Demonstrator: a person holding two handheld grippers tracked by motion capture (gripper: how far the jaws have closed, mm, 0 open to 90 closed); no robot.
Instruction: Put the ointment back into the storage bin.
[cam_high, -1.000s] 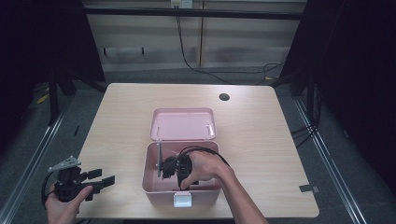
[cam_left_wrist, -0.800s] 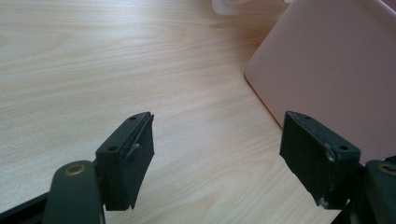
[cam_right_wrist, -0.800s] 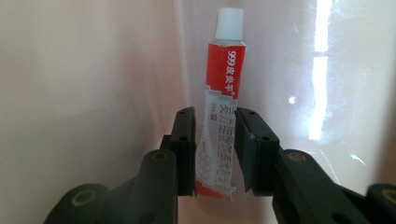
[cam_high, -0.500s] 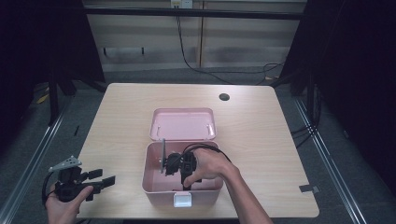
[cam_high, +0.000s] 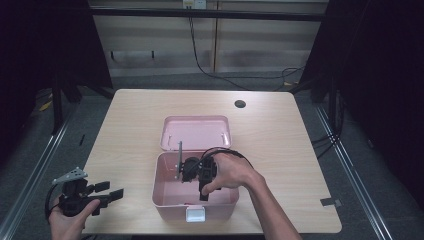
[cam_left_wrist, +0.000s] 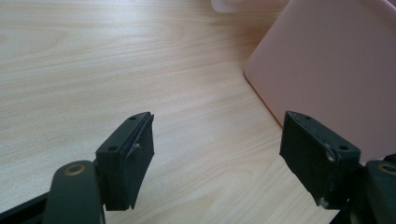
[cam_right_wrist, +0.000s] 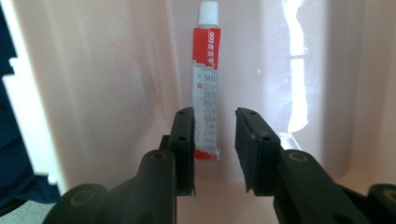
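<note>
Right hand-held gripper (cam_high: 186, 170): sits higher over the pink box (cam_high: 165, 192) than in the earlier pictures, drawn slightly back toward the person. Tube (cam_right_wrist: 207, 84): gripped flat end between the closed jaws, its thin edge (cam_high: 179, 159) now stands taller above the box rim than a second ago.

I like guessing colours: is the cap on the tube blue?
No, the tube in the right gripper view has a white cap above its red band.
</note>
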